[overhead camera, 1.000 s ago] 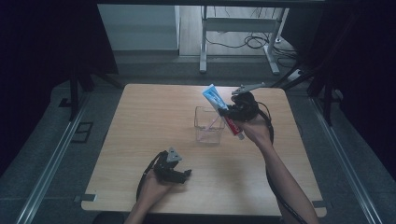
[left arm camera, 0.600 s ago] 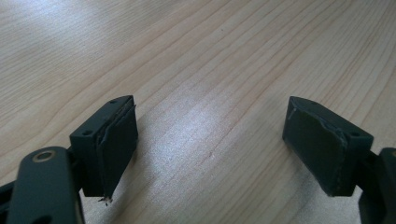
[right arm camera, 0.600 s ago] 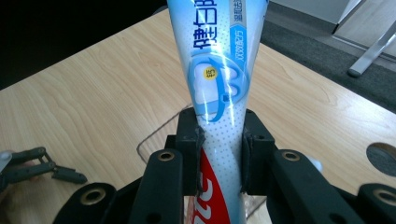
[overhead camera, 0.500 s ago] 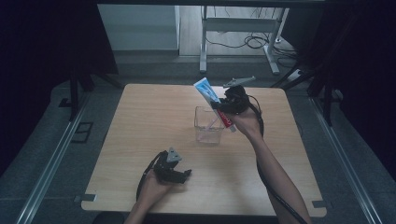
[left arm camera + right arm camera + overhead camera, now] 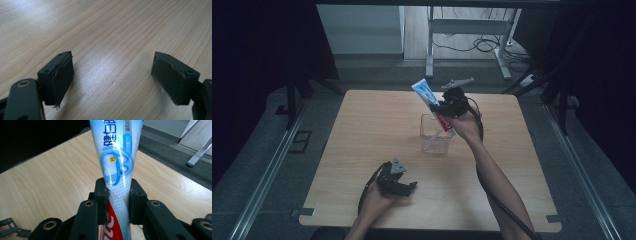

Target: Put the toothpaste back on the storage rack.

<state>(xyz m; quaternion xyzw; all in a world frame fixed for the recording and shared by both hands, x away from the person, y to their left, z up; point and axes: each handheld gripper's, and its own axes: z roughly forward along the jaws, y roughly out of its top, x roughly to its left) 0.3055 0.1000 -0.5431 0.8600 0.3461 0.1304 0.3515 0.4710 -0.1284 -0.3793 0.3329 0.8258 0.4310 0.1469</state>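
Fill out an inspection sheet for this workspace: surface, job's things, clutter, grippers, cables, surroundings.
Surface: light wooden table, bare apart from the job's things.
Job's things: toothpaste tube, tilted, lower end over the clear container near the table's middle.
Clutter: nothing seen.
Grippers: right gripper shut on the toothpaste tube; left gripper open, nothing between its jaws, low over the table near the front edge.
Cables: black cable trails along the right forearm; more cables on the floor beyond.
Surroundings: dark curtains at both sides, metal frame legs behind the table.
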